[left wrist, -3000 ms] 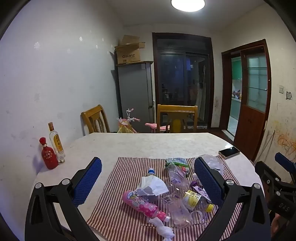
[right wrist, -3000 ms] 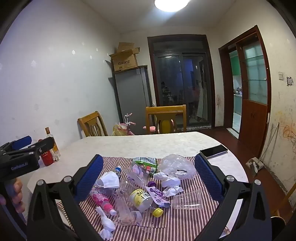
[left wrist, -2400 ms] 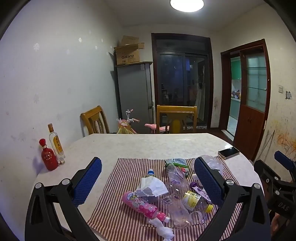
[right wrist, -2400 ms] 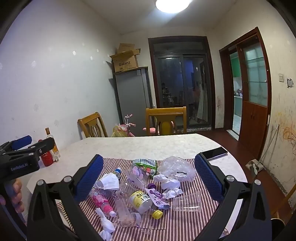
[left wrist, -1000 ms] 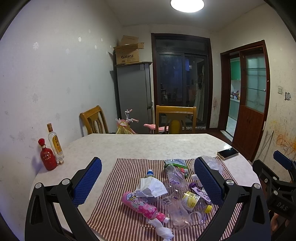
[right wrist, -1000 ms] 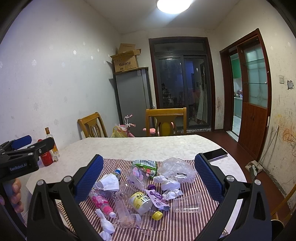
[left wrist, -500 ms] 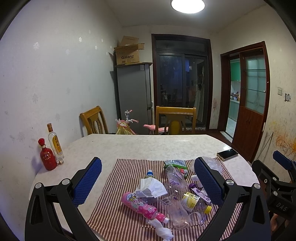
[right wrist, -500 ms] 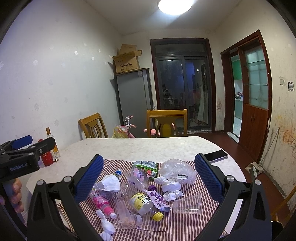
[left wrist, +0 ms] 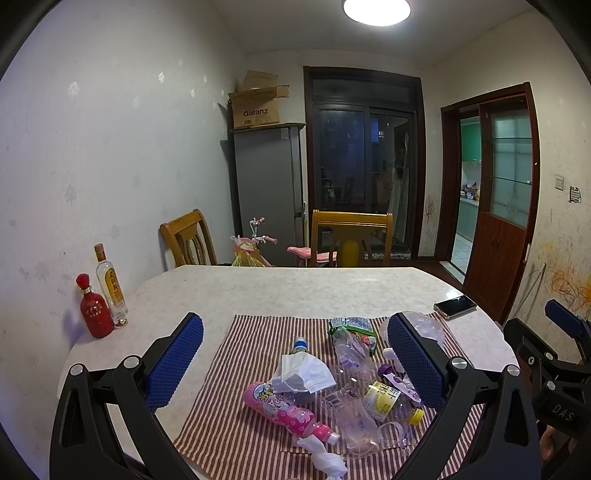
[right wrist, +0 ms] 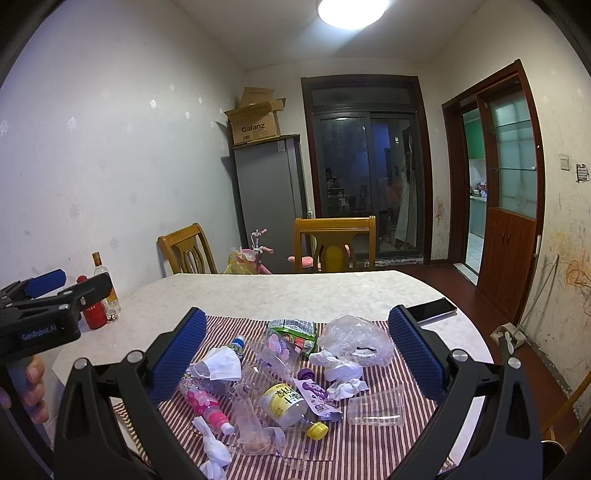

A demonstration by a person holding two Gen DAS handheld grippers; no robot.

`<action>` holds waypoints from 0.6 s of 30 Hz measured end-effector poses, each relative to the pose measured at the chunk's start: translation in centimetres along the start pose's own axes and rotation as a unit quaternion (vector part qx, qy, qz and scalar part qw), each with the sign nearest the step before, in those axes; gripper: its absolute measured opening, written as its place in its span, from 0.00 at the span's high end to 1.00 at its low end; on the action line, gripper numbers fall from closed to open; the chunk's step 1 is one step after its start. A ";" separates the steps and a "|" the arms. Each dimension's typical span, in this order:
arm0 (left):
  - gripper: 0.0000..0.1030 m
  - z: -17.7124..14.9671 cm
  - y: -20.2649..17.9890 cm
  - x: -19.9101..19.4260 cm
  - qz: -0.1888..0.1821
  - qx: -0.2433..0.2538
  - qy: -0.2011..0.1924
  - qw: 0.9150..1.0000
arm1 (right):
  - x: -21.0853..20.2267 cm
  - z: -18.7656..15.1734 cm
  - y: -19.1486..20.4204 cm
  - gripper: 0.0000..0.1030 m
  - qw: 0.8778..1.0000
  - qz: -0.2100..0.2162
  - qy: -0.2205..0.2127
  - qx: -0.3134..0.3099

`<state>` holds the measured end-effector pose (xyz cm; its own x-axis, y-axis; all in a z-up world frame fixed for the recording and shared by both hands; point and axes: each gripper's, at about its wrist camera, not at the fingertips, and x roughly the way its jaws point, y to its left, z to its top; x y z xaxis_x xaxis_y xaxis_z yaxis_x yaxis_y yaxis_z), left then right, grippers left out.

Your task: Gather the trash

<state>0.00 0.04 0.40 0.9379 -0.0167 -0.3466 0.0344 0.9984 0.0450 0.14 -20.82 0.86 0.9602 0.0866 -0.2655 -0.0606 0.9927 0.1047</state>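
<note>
left claw (left wrist: 295,363) apart | right claw (right wrist: 293,352) apart | trash (right wrist: 284,398) on striped cloth (right wrist: 369,443)

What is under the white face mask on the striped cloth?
The white face mask drapes over a clear plastic bottle with a blue cap, whose neck sticks out behind it. Its near edge overlaps the pink bottle. The clear bottle's body is hidden.

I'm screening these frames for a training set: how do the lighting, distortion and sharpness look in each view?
Left wrist view: the ceiling lamp is blown out white, the door frame bows from fisheye, and the trash on the striped cloth is sharp. Right wrist view: the same lamp glares harder, dark vignette fills the corners, the clear plastic bag catches highlights, and there is no motion blur.
</note>
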 end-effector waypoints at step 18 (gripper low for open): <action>0.05 -1.1 0.0 1.6 -0.002 0.002 0.018 1.000 | 1.4 -0.7 0.0 0.04 1.000 0.001 0.020 -0.001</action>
<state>1.13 0.07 -1.18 0.9244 -0.0190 -0.3810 0.0400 0.9981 0.0471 1.31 -20.61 -0.17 0.9482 0.0925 -0.3038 -0.0639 0.9927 0.1026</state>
